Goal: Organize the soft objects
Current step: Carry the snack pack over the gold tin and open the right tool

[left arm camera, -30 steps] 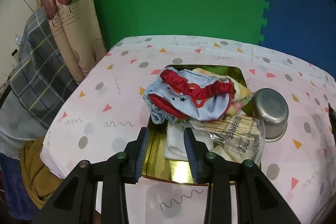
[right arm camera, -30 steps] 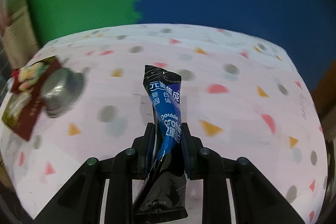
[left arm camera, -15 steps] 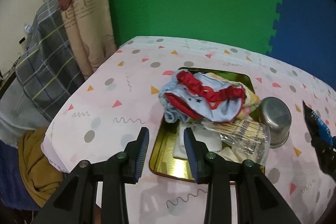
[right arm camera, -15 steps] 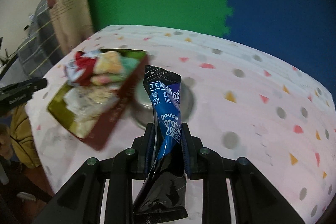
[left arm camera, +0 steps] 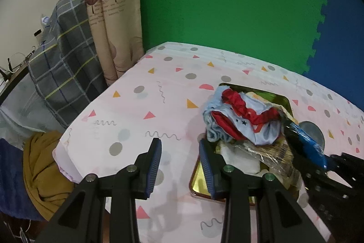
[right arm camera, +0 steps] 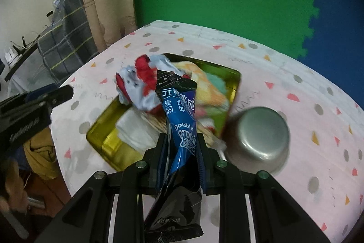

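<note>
A gold tin tray (right arm camera: 107, 140) on the pink patterned table holds a blue and red cloth (right arm camera: 138, 81), a yellow and green towel (right arm camera: 209, 92), a white pack (right arm camera: 134, 129) and a clear bag of sticks (left arm camera: 275, 152). My right gripper (right arm camera: 182, 142) is shut on a blue and black protein sachet (right arm camera: 179, 111), which hangs above the tray's near side. In the left wrist view the sachet (left arm camera: 307, 145) enters from the right over the tray (left arm camera: 200, 183). My left gripper (left arm camera: 179, 145) stands open with nothing between its fingers, just left of the tray.
An upturned steel bowl (right arm camera: 257, 133) sits against the tray's right side. The table's left edge drops off near a mustard cloth (left arm camera: 43, 170), a plaid fabric (left arm camera: 66, 74) and a curtain (left arm camera: 107, 15). Green and blue foam mats line the back wall.
The right gripper has carried the sachet leftward from over bare tablecloth to above the tray. The left gripper has drifted left, off the tray's corner, still open.
</note>
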